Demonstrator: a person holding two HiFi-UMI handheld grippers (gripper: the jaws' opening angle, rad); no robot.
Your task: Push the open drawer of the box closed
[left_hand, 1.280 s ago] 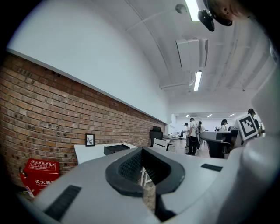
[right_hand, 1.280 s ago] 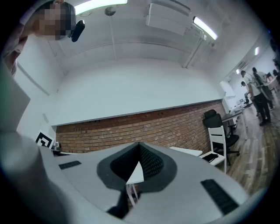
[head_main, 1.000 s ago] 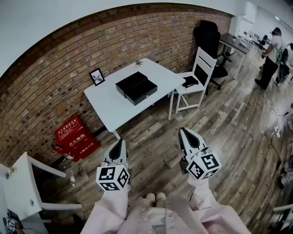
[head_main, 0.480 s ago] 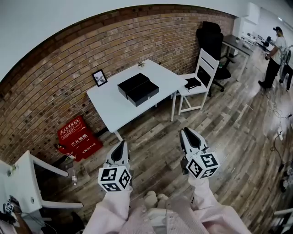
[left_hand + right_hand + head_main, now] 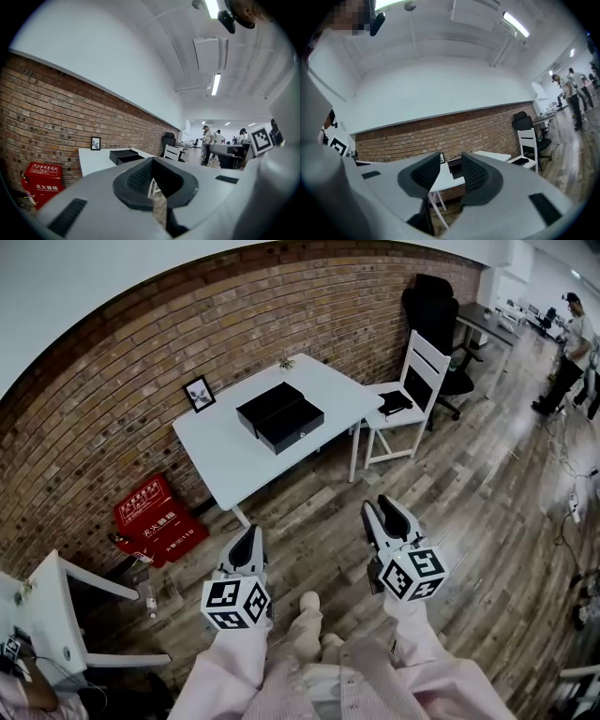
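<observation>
Black rectangular box [image 5: 279, 416] on white rectangular table [image 5: 225, 460], about mid-tabletop, set against red brick wall [image 5: 112, 381]; small black-framed picture [image 5: 198, 394] leaning on wall behind it; white wooden chair [image 5: 410, 390] at table's right end.

Drawer [image 5: 294, 429] of box apparently open; front section sticking out past the lid toward the table's near edge, small pale fitting on its face; judged not yet pushed at all.

Both grippers well apart from table, over grey-brown plank floor [image 5: 309, 512], held level and aimed toward table; no contact with box or anything else.

Left gripper [image 5: 247, 538]: jaws together, tips meeting in a single point in head view; in left gripper view dark ribbed pads closed to a thin slit, nothing clamped; box visible far ahead on table.

Right gripper [image 5: 386, 514]: jaws spread wide, having just been opening; clear gap between them in both head view and right gripper view; nothing held; table edge and box showing through the gap, but far beyond the tips.

Progress, as a judgement: nothing of the task proper done; approach stage only.

Left to do: close the distance to the table; bring a gripper up to the drawer's front face; press it squarely toward the wall until flush with the box body; possibly steady the box with the other gripper against sliding on the smooth tabletop.
</observation>
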